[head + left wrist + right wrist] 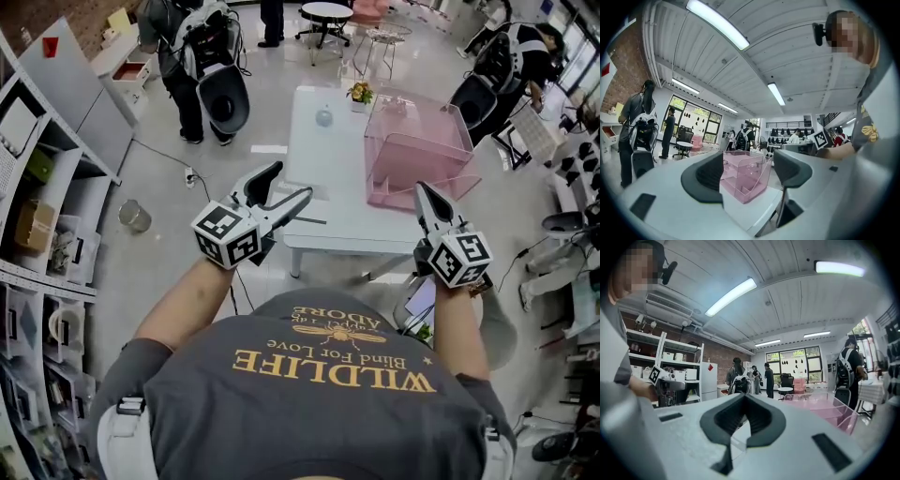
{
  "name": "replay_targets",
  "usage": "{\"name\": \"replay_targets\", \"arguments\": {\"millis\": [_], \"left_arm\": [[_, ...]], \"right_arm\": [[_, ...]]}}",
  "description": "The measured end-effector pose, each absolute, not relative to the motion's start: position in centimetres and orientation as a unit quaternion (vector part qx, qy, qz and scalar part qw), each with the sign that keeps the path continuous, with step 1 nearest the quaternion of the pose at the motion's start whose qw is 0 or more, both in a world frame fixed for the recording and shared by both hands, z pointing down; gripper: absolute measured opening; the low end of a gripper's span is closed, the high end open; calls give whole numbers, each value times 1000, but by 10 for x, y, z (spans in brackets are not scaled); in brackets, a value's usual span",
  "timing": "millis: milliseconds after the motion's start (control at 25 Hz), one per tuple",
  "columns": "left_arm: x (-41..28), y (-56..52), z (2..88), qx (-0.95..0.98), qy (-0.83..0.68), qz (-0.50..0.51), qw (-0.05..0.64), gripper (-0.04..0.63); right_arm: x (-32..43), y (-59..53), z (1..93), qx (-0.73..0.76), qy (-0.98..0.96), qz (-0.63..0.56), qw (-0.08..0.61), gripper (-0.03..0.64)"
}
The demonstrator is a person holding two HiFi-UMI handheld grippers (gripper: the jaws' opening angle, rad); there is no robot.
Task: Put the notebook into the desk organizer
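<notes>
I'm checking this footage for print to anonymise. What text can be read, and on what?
"WILDLIFE": on the grey T-shirt, upside down in the head view.
"Blind For Love": same shirt.
"ADORE": same shirt.
Smaller line beside "ADORE": too small to read.
Red sign by the shelving: too small to read.

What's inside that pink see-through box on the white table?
Through the clear walls of the pink box, only its own dividers show; nothing else appears inside. Its far corners are too hazy to check.
</notes>
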State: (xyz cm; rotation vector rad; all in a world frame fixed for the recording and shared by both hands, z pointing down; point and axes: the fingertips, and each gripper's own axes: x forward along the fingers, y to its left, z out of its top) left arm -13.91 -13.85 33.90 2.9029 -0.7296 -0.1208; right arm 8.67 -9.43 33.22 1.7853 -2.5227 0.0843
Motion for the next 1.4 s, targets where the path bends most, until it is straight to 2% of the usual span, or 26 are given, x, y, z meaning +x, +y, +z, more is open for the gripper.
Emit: {"name": "replay_targets", "arguments": {"millis": [240,800,1120,1400], "left_arm": [[-119,-183,340,966,-244,-39,75,337],[-5,-250,338,942,-326,-30,74,337],[-10,-284,361,949,-302,-13,89,337],[-50,-311,393,958,-267,26,99,336]], "right_arm": [[106,-142,336,576,-816,30,30,2],[201,-244,341,497,-867,38,24,2],[185,-278,355,503,-863,39,22,2],[142,-286,348,517,-855,28,17,2]]}}
